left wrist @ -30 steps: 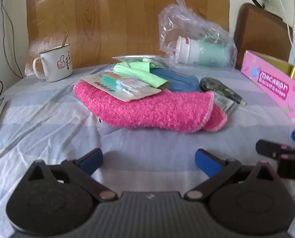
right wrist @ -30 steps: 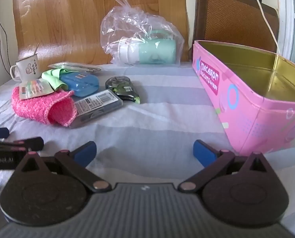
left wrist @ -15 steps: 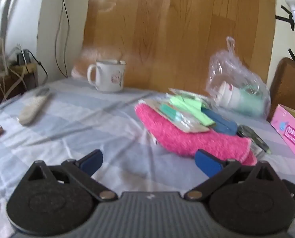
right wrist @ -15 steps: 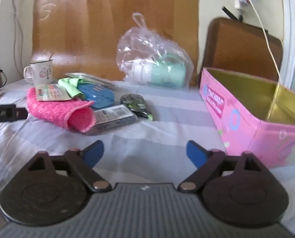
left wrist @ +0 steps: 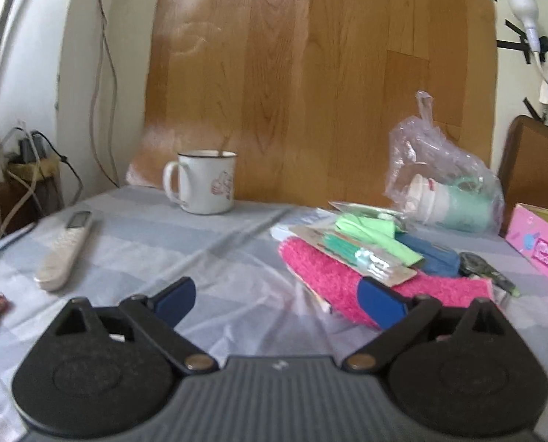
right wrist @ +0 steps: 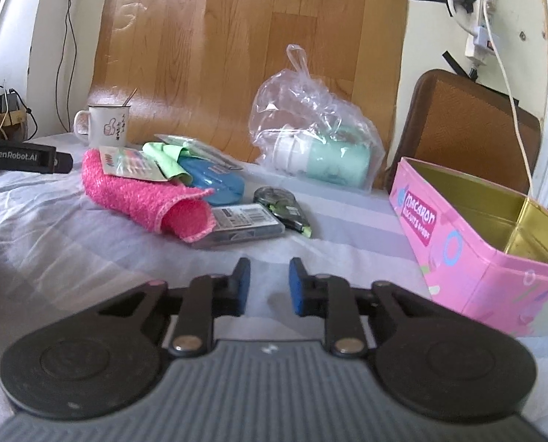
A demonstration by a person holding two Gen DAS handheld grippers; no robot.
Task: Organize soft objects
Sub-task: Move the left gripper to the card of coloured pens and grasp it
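Here, a table under a pale striped cloth [right wrist: 89, 243], backed by a tall wood-grain panel [left wrist: 310, 92]. At the right edge, an open pink "macaron" biscuit tin [right wrist: 472, 258] with a gold inside. Behind the middle, a clear plastic bag [right wrist: 310, 129] over a mint and white container. Left of centre, a folded fluffy pink towel [right wrist: 141, 195], the task's soft thing, lying flat on the cloth. On top of it, a carded pack of pens [right wrist: 130, 164], a light green cloth [right wrist: 167, 158] and a blue case [right wrist: 215, 180]. Just beside it, a dark labelled box [right wrist: 244, 224] and a correction tape roller [right wrist: 281, 206]. Farther back, a white enamel mug [left wrist: 204, 184]; on the left, a white remote [left wrist: 66, 250]. Left gripper [left wrist: 277, 300] spread wide, holding nothing, its right fingertip in front of the towel. Right gripper [right wrist: 269, 287] just narrowed to a small gap, nothing between its blue pads [right wrist: 296, 287].
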